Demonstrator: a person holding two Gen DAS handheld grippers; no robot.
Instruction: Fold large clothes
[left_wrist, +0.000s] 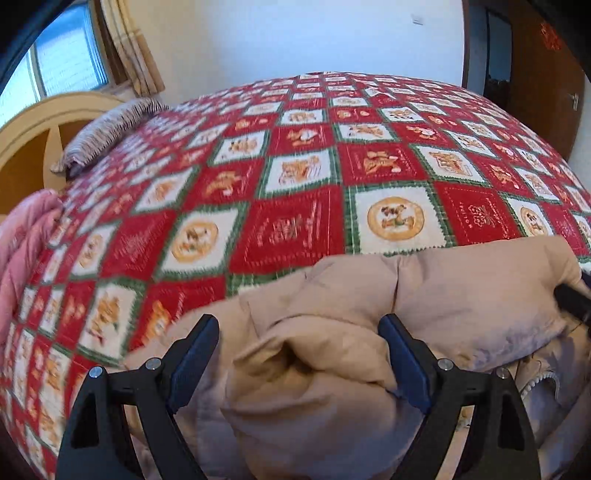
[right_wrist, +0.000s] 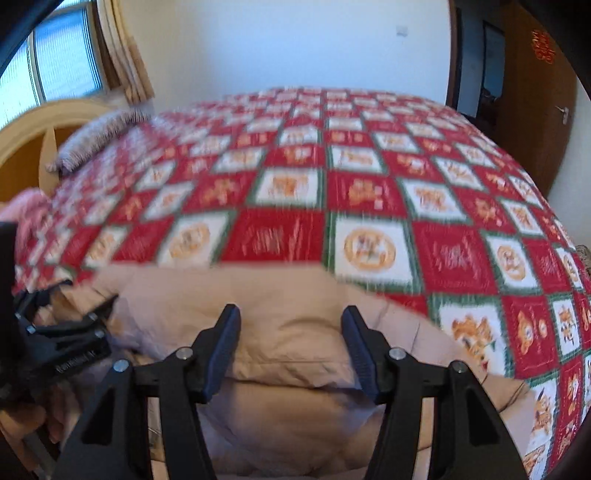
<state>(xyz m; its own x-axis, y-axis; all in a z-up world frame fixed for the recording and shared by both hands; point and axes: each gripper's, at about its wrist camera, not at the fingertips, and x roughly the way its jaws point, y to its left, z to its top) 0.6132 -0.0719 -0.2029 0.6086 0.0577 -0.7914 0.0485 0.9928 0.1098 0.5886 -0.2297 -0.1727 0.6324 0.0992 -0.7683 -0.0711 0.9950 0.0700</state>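
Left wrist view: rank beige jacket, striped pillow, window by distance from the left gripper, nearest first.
From the left gripper:
1. Beige jacket, bunched on the bedspread, partly between the open jaws.
2. Striped pillow, far left at the headboard end of the bed.
3. Window, upper left, behind the pillow and headboard.

Left gripper (left_wrist: 299, 334): lower centre of its own view, jaws spread wide, both pointing forward and tilted down; nothing pinched between the pads. It also shows at the lower left edge of the right wrist view. Right gripper (right_wrist: 291, 325): lower centre of its view, jaws apart, narrower gap, nothing pinched.
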